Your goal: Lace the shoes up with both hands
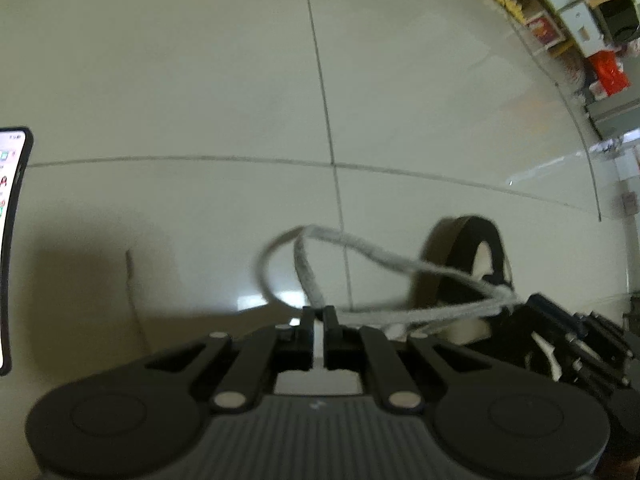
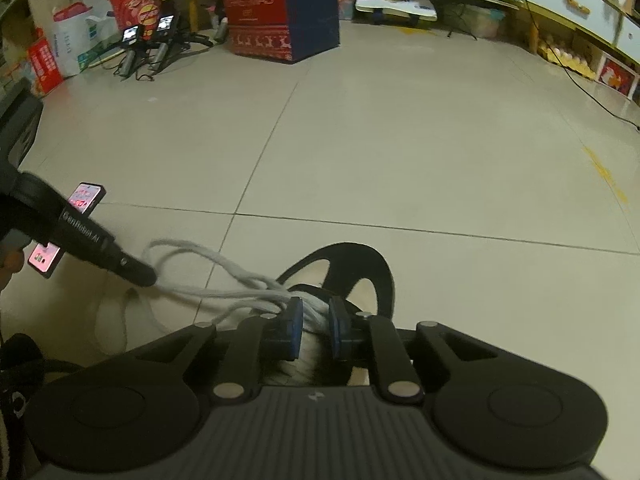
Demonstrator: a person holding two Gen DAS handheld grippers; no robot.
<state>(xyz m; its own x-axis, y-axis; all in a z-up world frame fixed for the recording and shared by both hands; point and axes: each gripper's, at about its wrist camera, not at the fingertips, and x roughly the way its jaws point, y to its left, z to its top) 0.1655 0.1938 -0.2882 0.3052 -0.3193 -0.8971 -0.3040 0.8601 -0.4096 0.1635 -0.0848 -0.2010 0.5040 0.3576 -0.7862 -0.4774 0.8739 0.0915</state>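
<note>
Black shoe with a tan lining and a curved black heel strap [image 2: 352, 268] sits on the pale glossy tiled floor [image 2: 400, 140]; everything below is placed relative to it.

Right gripper [image 2: 314, 320] hovers directly over the shoe's top, its 2 blue-padded fingers [image 2: 294, 326] narrow but not fully together, a bundle of the thick grey-white woven shoelace [image 2: 224, 268] sitting between them. Whether they actually pinch it, cannot tell.

Left gripper [image 1: 319, 314] is left of the shoe, low near the floor, fingers nearly closed, clamped on 1 strand of the lace. In the left wrist view the lace rises from that grip, bends into a loop [image 1: 288, 248] above the floor and runs back right to the shoe [image 1: 468, 256], where the right gripper [image 1: 520, 308] meets it.

Black-cased smartphone with a lit pink screen [image 2: 86, 196] lies on the floor farther left of the shoe, past the left gripper [image 2: 140, 274].

Red and navy "MERRY CHRISTMAS" box [image 2: 280, 8] stands far beyond the shoe.
</note>
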